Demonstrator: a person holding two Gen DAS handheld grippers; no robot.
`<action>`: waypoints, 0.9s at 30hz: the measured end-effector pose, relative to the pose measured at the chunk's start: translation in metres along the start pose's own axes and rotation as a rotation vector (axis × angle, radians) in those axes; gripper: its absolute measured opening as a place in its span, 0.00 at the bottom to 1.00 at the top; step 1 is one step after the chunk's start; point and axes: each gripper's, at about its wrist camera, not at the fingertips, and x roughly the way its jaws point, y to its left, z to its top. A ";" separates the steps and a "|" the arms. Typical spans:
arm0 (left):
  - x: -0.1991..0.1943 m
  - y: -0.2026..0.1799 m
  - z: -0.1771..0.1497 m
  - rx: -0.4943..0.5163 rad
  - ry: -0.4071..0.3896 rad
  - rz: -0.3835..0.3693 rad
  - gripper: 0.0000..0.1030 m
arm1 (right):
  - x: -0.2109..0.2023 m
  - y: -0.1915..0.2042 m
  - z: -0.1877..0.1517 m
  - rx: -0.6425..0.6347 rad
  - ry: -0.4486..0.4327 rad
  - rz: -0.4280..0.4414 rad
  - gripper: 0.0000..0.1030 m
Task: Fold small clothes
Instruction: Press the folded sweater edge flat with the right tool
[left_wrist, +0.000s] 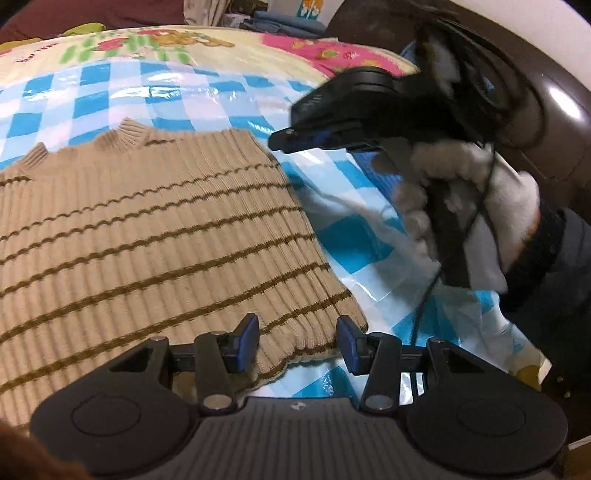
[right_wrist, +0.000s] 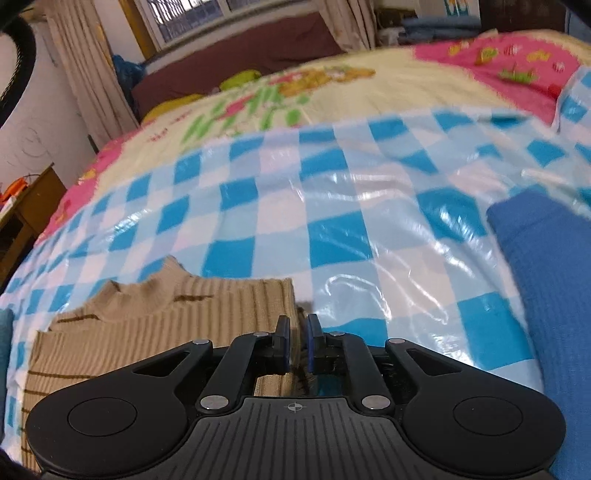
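Note:
A tan ribbed sweater with brown stripes (left_wrist: 147, 229) lies flat on the blue-and-white checked plastic sheet (left_wrist: 207, 88). My left gripper (left_wrist: 297, 341) is open, its fingers straddling the sweater's near right corner. My right gripper (left_wrist: 291, 138) shows in the left wrist view, held by a white-gloved hand (left_wrist: 480, 206) above the sweater's far right edge. In the right wrist view the right gripper (right_wrist: 297, 343) is nearly closed, with nothing visibly between its pads, just over the sweater's (right_wrist: 166, 317) right edge near the collar.
A blue knit garment (right_wrist: 546, 280) lies on the sheet to the right. A cartoon-print bedspread (right_wrist: 369, 88) covers the bed beyond. A dark curved bed frame (left_wrist: 554, 92) is at the right. A wooden table (right_wrist: 29, 206) stands to the left of the bed.

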 end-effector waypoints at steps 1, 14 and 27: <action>-0.002 0.000 -0.001 -0.003 -0.005 0.002 0.48 | -0.007 0.004 -0.002 -0.011 -0.016 0.005 0.11; -0.001 -0.006 -0.013 0.018 0.022 0.037 0.48 | -0.005 0.012 -0.034 0.011 0.073 0.044 0.13; -0.010 -0.014 -0.023 0.041 0.023 0.064 0.48 | -0.014 -0.010 -0.044 0.102 0.090 0.075 0.17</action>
